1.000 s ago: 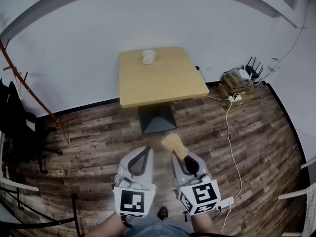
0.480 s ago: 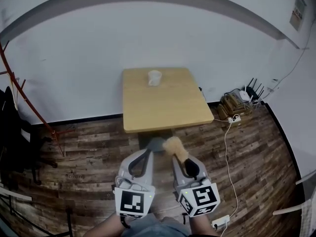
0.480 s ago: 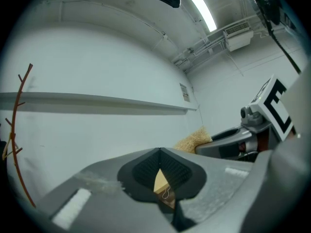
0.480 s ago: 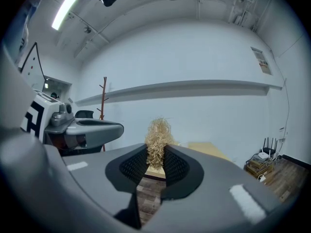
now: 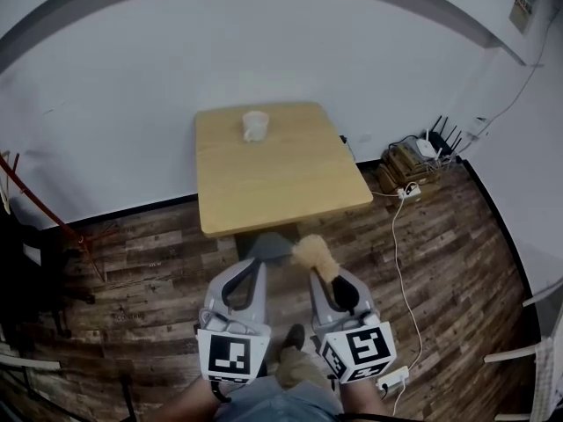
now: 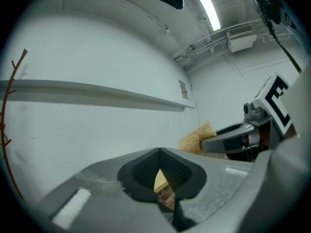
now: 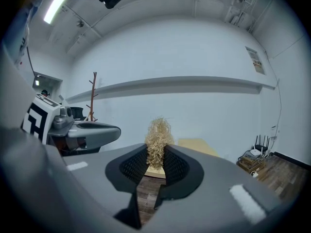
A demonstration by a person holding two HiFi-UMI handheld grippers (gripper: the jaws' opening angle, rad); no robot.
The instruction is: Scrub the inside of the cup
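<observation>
Where the head view looks down on the whole room, it alone shows the white cup (image 5: 255, 125), standing upright with its mouth up near the far edge of the square wooden table (image 5: 280, 183), close to the white wall and well apart from both tools. Neither gripper view shows the cup; the right gripper view catches only a corner of the tabletop beyond the jaws. Low in the head view, over the plank floor (image 5: 440, 262), the left gripper (image 5: 255, 266) and right gripper (image 5: 322, 276) sit side by side. The left gripper view shows its jaws pressed together at the tips with nothing between them. The right gripper view shows the other pair pinching a tuft of straw-coloured fibre scrubber (image 5: 308, 251) at its lower part. The scrubber's long axis runs along the jaws, its loose end pointing forward past the tips, toward the table. From above it leans slightly to the left. A router and cables (image 5: 422, 152) lie on the floor to the right of the table.
</observation>
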